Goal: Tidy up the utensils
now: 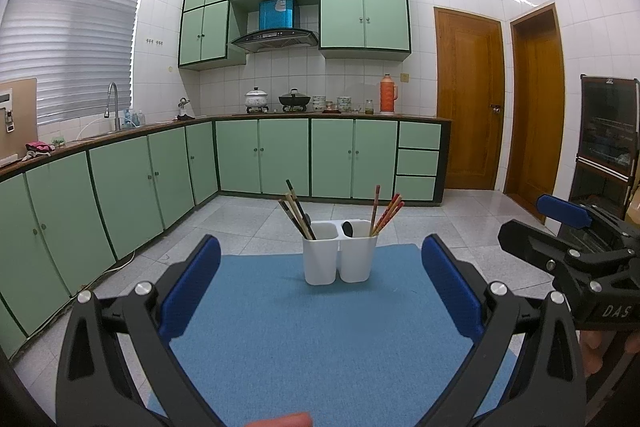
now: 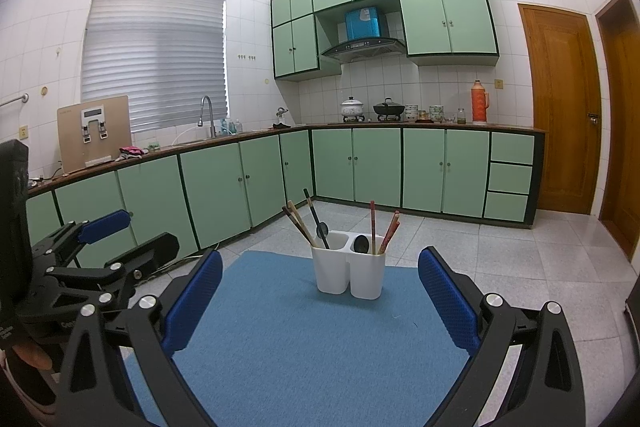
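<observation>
A white two-compartment utensil holder point(image 1: 339, 253) stands at the far end of a blue mat point(image 1: 320, 339). Its left compartment holds dark and brown chopsticks point(image 1: 295, 211) and a black spoon. Its right compartment holds red chopsticks point(image 1: 386, 211) and a black spoon point(image 1: 347, 228). My left gripper point(image 1: 320, 275) is open and empty, held back from the holder. My right gripper point(image 2: 320, 281) is open and empty, also short of the holder point(image 2: 349, 273); it shows at the right of the left wrist view point(image 1: 568, 227). The left gripper shows at the left of the right wrist view point(image 2: 108, 239).
The mat point(image 2: 312, 339) lies on a small table over a tiled floor. Green cabinets point(image 1: 260, 157) run along the left and back walls with pots and a sink on the counter. Wooden doors point(image 1: 472, 99) stand at the right. A dark rack point(image 1: 608, 147) is at far right.
</observation>
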Demonstrator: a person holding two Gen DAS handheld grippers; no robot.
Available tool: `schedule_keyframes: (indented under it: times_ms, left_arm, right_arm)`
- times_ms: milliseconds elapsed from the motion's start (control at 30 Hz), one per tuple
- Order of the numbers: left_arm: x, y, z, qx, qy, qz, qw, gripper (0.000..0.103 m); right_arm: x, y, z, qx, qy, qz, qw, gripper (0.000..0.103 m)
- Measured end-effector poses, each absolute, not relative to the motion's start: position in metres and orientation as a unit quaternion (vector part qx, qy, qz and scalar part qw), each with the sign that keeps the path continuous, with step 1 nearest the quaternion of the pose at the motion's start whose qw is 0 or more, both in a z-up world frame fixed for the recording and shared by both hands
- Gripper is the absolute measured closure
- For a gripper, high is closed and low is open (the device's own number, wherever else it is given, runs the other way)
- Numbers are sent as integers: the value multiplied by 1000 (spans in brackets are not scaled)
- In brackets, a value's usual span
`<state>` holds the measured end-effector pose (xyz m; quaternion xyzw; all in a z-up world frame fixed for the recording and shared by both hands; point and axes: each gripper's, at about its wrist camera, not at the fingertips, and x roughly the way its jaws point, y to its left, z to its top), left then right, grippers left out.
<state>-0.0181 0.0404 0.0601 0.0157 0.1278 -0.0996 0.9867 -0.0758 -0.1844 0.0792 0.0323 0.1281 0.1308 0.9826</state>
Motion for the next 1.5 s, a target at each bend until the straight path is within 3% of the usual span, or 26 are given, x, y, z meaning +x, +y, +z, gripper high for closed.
schedule_keyframes:
  times_ms: [1500]
  left_arm:
    - [-18,43,58,16,131,-101,986,6]
  right_arm:
    - [-75,-181,72,32,130,132,982,7]
